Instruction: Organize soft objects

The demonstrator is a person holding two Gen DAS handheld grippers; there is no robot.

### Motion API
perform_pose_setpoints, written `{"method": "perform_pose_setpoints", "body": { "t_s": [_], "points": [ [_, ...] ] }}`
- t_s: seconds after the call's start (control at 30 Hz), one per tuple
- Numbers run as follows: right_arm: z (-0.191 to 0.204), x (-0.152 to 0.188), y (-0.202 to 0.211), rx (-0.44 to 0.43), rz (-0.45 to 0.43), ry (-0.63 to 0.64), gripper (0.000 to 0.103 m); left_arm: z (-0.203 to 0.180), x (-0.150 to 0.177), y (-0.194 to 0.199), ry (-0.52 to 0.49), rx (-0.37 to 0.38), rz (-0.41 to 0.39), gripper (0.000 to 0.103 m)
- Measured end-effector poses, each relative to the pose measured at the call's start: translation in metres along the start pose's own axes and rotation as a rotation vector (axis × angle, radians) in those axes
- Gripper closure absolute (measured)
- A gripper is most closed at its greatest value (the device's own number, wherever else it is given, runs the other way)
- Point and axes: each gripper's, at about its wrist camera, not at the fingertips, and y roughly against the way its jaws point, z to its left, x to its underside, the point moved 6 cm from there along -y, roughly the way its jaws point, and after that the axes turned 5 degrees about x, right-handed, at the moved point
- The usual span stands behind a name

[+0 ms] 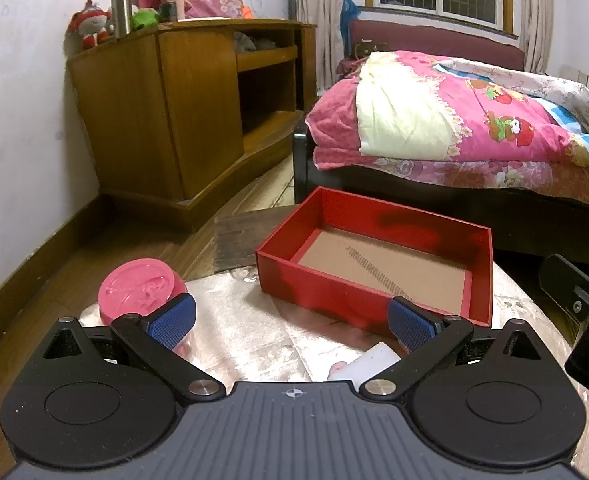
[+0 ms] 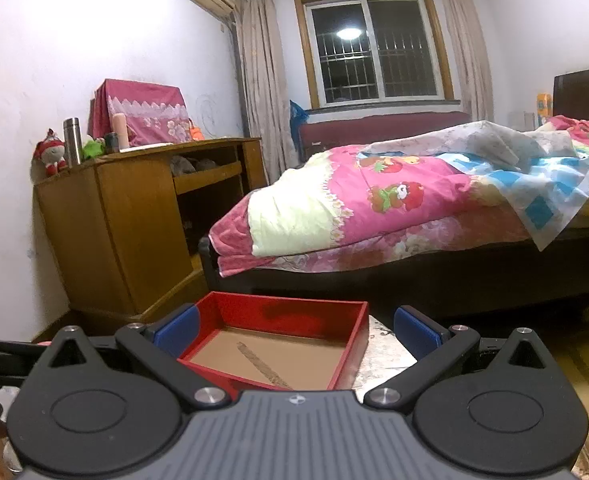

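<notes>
**Clerk:** Item one, left gripper [image 1: 292, 322]: you are holding it with its blue-padded fingers [image 1: 173, 322] spread wide and nothing lying between the pads. It is hanging over a low table draped in a pale floral cloth [image 1: 254, 344].

**Checker:** What is sitting beneath it?

**Clerk:** Item two, a round pink plastic tub with an embossed lid [image 1: 140, 290], is standing on the cloth just behind the left finger. Item three, a small white soft block with a pink patch [image 1: 364, 364], is lying on the cloth near the right finger, partly hidden by the gripper body. Neither pad is touching it.

**Checker:** And the container?

**Clerk:** Item four, an open rectangular red cardboard box with a brown base [image 1: 374, 256], is resting on the table beyond the fingers, with only a grey streak showing on its floor.

**Checker:** Right side?

**Clerk:** Item five, right gripper [image 2: 296, 330]: you are keeping it released too, jaws wide and holding nothing, and it is facing the same red box from the near edge. Its black body is showing at the right margin of the left wrist view.

**Checker:** Surroundings?

**Clerk:** A wooden cabinet [image 2: 134, 224] and a bed with a pink quilt [image 2: 394, 208] are standing behind.
</notes>
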Motion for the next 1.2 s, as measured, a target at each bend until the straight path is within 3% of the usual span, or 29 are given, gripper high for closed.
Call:
{"method": "perform_pose_setpoints", "body": {
  "t_s": [1.2],
  "points": [
    [-0.0012, 0.0022, -0.0098, 0.074, 0.010, 0.049, 0.024, -0.0038, -0.0002, 0.0071, -0.001, 0.011, -0.005, 0.005]
  ]
}}
